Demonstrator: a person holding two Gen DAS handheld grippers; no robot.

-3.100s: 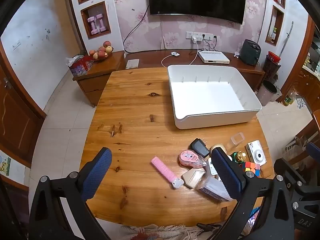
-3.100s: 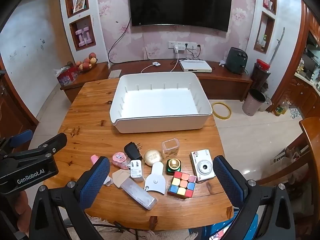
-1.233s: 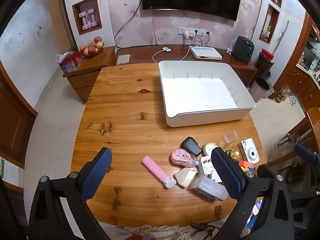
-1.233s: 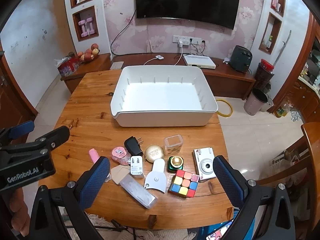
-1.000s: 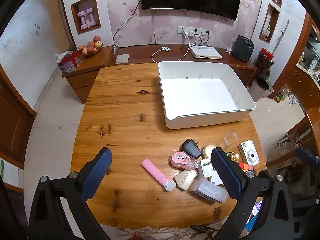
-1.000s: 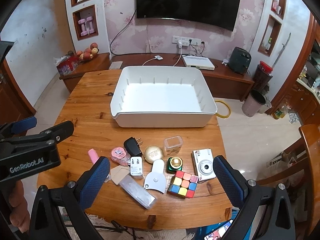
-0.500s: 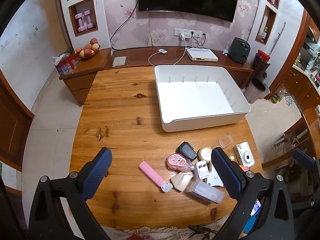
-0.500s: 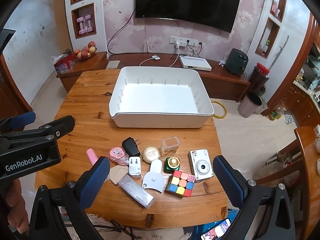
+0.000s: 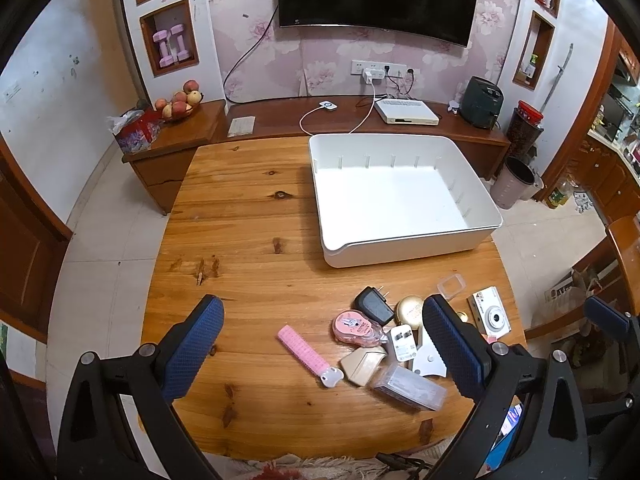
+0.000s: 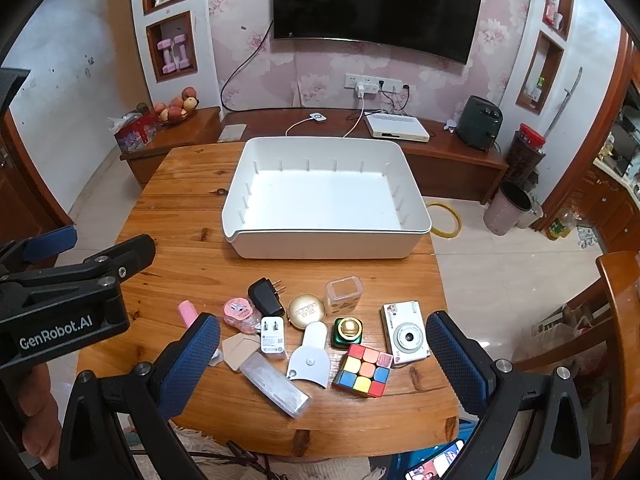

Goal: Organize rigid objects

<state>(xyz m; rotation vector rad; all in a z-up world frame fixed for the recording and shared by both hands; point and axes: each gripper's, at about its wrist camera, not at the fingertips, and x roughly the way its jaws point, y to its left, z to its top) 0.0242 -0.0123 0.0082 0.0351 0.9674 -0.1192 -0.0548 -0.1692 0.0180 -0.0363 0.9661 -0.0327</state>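
Note:
A white bin (image 9: 404, 236) (image 10: 324, 244) stands with nothing in it on the wooden table (image 9: 248, 240) (image 10: 188, 240). In front of it lie several small objects: a pink strip (image 9: 306, 350), pink tape dispenser (image 9: 354, 327) (image 10: 237, 312), black charger (image 9: 373, 304) (image 10: 264, 297), white plug (image 10: 273, 337), gold tin (image 10: 306, 311), clear cup (image 10: 344, 293), green-gold jar (image 10: 348, 332), colour cube (image 10: 362, 371), white camera (image 10: 406, 338) (image 9: 490, 314), clear flat case (image 10: 276, 382) (image 9: 408, 386). My left gripper (image 9: 324, 346) and right gripper (image 10: 322, 366) hover open above them, holding nothing.
A low wooden cabinet (image 10: 436, 148) runs behind the table, with a router and cables on it. A bin (image 10: 510, 208) and a chair (image 10: 624, 320) stand on the right. A hand (image 10: 36, 404) holds the left gripper at the table's left edge.
Both grippers have risen and drawn back a little, so the table and objects look smaller. No object has moved, and both grippers stay open.

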